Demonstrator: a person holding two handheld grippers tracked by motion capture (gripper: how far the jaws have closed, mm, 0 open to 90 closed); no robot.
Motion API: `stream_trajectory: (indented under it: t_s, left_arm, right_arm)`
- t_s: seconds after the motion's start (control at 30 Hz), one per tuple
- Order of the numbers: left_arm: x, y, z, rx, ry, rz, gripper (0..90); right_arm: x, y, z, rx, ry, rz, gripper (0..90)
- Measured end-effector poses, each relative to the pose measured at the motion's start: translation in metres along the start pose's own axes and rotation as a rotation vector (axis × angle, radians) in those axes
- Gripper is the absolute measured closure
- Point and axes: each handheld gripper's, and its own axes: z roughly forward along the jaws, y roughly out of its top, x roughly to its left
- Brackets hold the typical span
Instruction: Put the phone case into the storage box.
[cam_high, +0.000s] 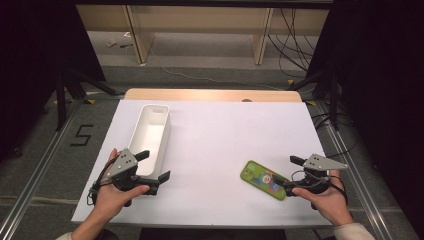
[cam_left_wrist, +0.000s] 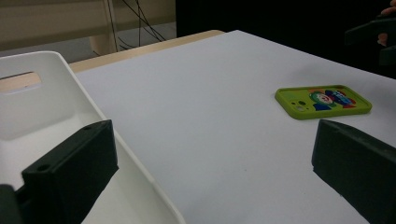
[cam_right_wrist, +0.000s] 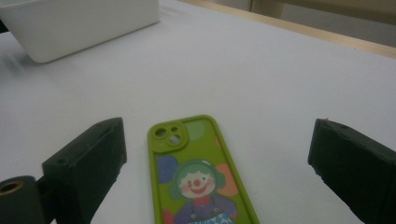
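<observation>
- The person's left hand (cam_high: 112, 195) comes in at the near left edge of the white tabletop (cam_high: 215, 145) and holds the left tool (cam_high: 152, 166); its jaws stand wide apart with nothing between them.
- In the left gripper view one jaw of that tool sits over the near end of the white bin (cam_left_wrist: 56, 121) and the other over bare tabletop to its right.
- The person's right hand (cam_high: 327, 197) comes in at the near right and holds the right tool (cam_high: 291, 175); its jaws are also spread wide and grip nothing.
- A green phone case (cam_high: 264, 179) lies flat on the tabletop at the near right, just left of the right tool. In the right gripper view it lies between the two jaws, touching neither, its clown picture facing up and its camera cutout at the far end.
- The long white bin (cam_high: 150, 135) stands on the left half of the tabletop, running from near the left tool away toward the far edge, well apart from the phone case.
</observation>
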Motion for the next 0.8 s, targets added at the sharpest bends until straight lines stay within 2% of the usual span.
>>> stream_trajectory:
  t_s: [0.23,0.3,0.43,0.47,0.5,0.53,0.57,0.67,0.7,0.73,0.77,0.8]
  left_arm:
    - [-0.0002,0.0002,-0.0001,-0.001,-0.001,0.004,0.0]
    - [0.0,0.0001,-0.0001,-0.001,0.0,0.0,0.0]
    - [-0.0002,0.0002,-0.0001,-0.001,-0.002,-0.001,0.0]
    - [-0.0002,0.0002,-0.0001,-0.001,-0.002,-0.001,0.0]
    - [-0.0001,0.0002,0.0001,0.0,-0.002,-0.001,0.0]
    - [-0.0001,0.0002,0.0001,0.0,-0.002,-0.001,0.0]
    - [-0.0002,-0.0001,0.0002,0.001,-0.005,-0.003,0.0]
    - [-0.0007,0.0002,0.0001,0.0,-0.006,0.0,0.0]
    - [-0.0006,0.0002,0.0001,-0.001,-0.007,-0.001,0.0]
    - [-0.0006,0.0002,0.0001,-0.001,-0.007,-0.001,0.0]
    - [-0.0006,0.0002,0.0002,0.0,-0.007,-0.001,0.0]
    - [-0.0005,0.0002,0.0001,-0.001,-0.006,-0.002,0.0]
  right_arm:
    - [-0.0001,0.0001,-0.0009,0.01,-0.007,-0.005,6.6]
    - [0.0003,0.0006,-0.0013,0.015,-0.01,-0.01,9.5]
    - [-0.0007,0.0021,-0.0048,0.024,-0.019,-0.021,30.6]
    - [-0.0007,0.0021,-0.0048,0.024,-0.019,-0.021,30.6]
    - [-0.0011,0.0022,-0.0063,0.04,-0.015,-0.034,43.5]
    - [-0.0011,0.0022,-0.0063,0.04,-0.015,-0.034,43.5]
    - [-0.0017,0.0017,-0.0067,0.076,-0.013,-0.044,54.3]
    - [-0.0025,0.0006,-0.0069,0.142,-0.002,-0.069,72.7]
    - [-0.0029,0.0005,-0.0073,0.157,0.007,-0.072,77.6]
    - [-0.0029,0.0005,-0.0073,0.157,0.007,-0.072,77.6]
    - [-0.0031,0.0005,-0.0078,0.174,0.009,-0.069,81.8]
    - [-0.0035,0.0007,-0.0085,0.189,-0.001,-0.073,85.9]
